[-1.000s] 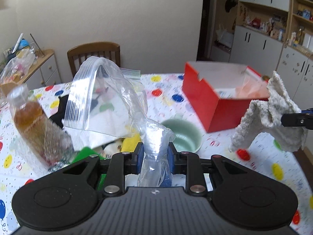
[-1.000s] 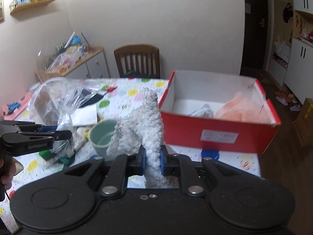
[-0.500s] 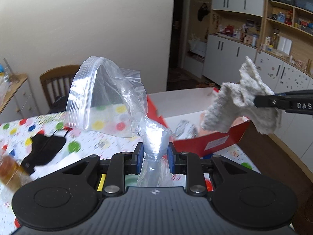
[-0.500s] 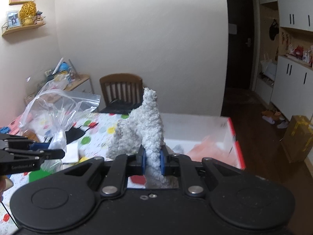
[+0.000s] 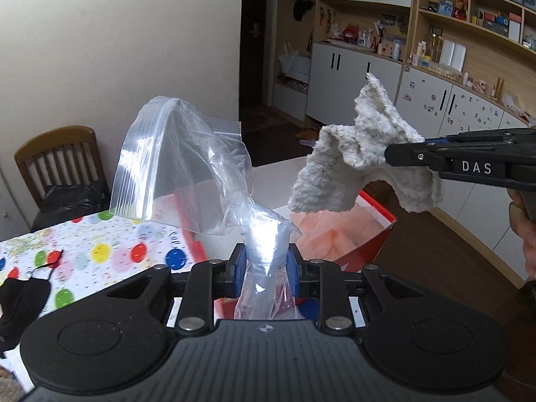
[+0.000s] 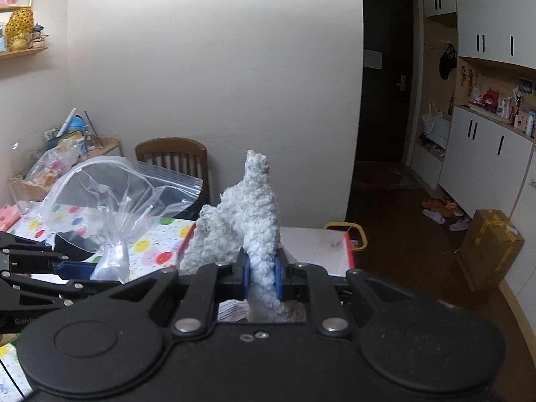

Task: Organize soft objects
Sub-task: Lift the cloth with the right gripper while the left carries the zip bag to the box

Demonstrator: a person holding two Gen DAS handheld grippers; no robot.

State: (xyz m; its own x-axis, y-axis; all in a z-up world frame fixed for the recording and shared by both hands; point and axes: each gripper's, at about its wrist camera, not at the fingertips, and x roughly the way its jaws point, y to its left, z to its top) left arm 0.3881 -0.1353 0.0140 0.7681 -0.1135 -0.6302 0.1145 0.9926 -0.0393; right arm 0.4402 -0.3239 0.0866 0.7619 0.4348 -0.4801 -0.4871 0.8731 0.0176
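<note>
At the far left of the left wrist view, a black cloth [image 5: 20, 298] lies on a table [image 5: 100, 261] covered in coloured dots, with a wooden chair [image 5: 57, 164] behind it against the wall. At centre, the left gripper [image 5: 264, 268] is clamped on the crumpled lower end of a clear zip bag [image 5: 181, 167], whose sealed strip arches upward and stands open in the air above the table edge. Just behind and below the bag sits a red box [image 5: 378, 234] with a white inside, holding pale pink material [image 5: 331, 238]. To the right, a fluffy white cloth [image 5: 351, 160] hangs above the box, pinched by the right gripper [image 5: 415, 144], which reaches in from the right edge; part of a hand [image 5: 522, 224] shows behind it. White cabinets [image 5: 361, 80] and crowded shelves line the far wall.

In the right wrist view, the left gripper [image 6: 83, 269] enters from the left with the zip bag [image 6: 120, 197] billowing above it. At centre, the right gripper [image 6: 262, 276] is closed on the white cloth [image 6: 248, 207], which stands upright between its blue pads [image 6: 247, 276]. A cardboard box [image 6: 492, 251] rests on the floor at right.
</note>
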